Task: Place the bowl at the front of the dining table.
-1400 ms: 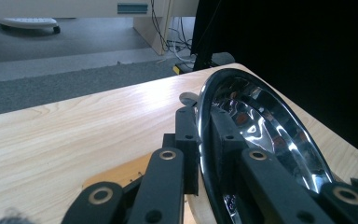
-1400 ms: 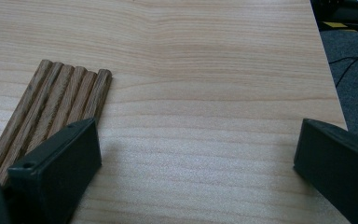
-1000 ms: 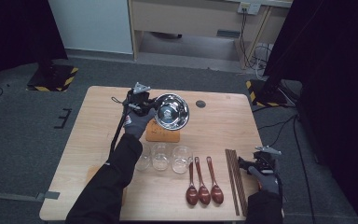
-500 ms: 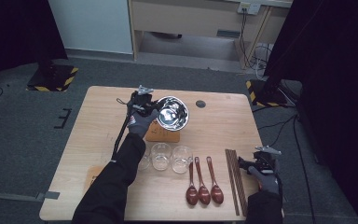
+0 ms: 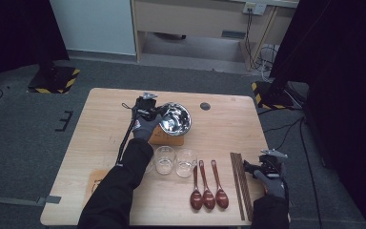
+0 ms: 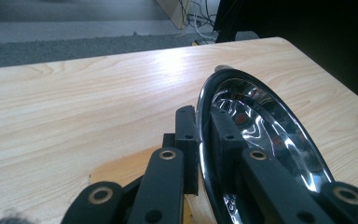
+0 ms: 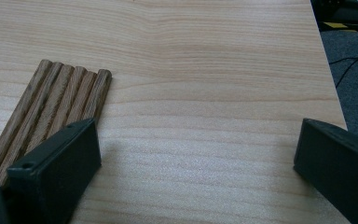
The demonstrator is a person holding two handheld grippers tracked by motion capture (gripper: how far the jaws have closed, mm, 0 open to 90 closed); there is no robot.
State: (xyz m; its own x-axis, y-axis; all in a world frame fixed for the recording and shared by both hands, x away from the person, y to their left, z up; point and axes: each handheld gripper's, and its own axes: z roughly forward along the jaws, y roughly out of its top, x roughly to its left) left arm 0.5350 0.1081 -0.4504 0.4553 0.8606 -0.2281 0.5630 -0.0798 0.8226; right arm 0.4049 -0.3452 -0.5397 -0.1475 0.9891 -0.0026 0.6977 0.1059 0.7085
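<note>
Steel bowl [image 5: 175,119] tilted near the desk's [image 5: 228,124] far edge, rim pinched by left gripper [image 5: 148,109], above a tan mat [image 5: 164,137]. Toward the near edge: glasses [image 5: 175,161], three spoons [image 5: 208,185], chopsticks [image 7: 56,112]. At the near right corner, right gripper [image 7: 193,172] wide open, empty.

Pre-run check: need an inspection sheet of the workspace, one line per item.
Surface: wooden table, a small dark disc near its far edge.
Job's things: steel bowl tilted over a brown coaster.
Clutter: glasses, three spoons, chopsticks.
Grippers: left gripper shut on the bowl's rim; right gripper open beside the chopsticks.
Cables: one trails from the left gripper; more on the floor.
Surroundings: grey floor, dark curtains.
</note>
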